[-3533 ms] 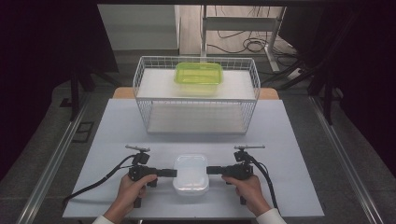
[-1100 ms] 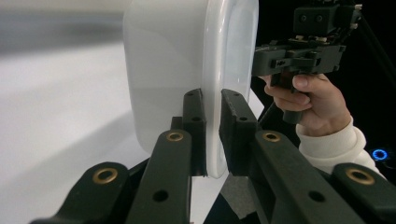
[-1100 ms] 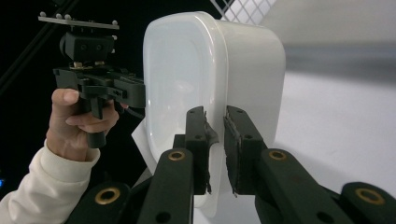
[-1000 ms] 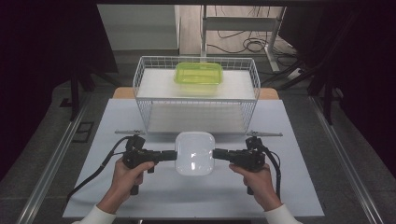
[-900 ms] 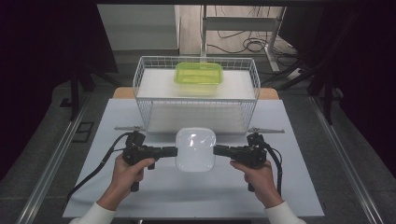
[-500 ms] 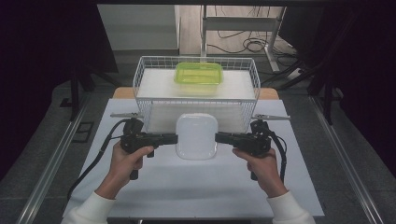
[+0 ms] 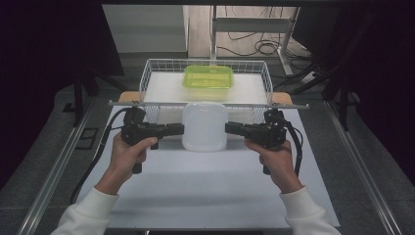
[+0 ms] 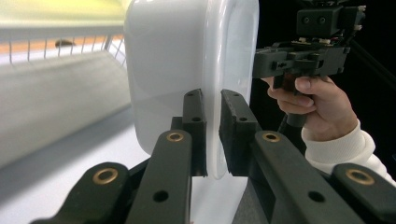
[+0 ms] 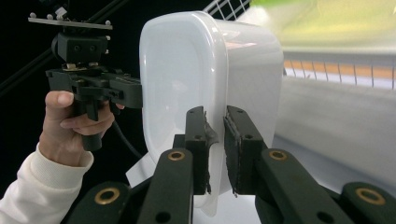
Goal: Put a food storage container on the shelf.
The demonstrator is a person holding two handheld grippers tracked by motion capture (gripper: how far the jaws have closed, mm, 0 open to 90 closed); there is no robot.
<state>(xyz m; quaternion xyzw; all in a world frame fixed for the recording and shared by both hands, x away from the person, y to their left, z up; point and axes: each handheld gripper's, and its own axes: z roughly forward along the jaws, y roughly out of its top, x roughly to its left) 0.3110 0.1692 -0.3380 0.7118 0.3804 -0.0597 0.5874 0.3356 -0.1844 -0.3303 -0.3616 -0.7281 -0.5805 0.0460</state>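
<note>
Against the high view from 3.5 s ago, the white container (image 7: 205,126) no longer rests on the table (image 7: 205,191) at the 6 o'clock edge; it has been lifted and carried toward 12 o'clock, and now hangs in the air just in front of the wire basket (image 7: 151,81), its top edge overlapping the basket's near rim; both hands have moved forward with it, sleeves further onto the table.

The wire basket stands at 12 o'clock on the table; inside it a green lidded container (image 7: 208,82) sits toward the far side, on the basket's white floor; what that green container holds cannot be told. The white container is closed by its lid; its contents cannot be told.

The left gripper (image 7: 177,129) meets the white container at its 9 o'clock side; the right gripper (image 7: 231,129) meets it at 3 o'clock; the container hangs between the 2. In the left gripper view the 2 black jaws are clamped on the container's rim (image 8: 212,116); in the right gripper view the jaws likewise pinch the rim (image 9: 215,135), with the left hand (image 9: 77,123) beyond at 9 o'clock.
</note>
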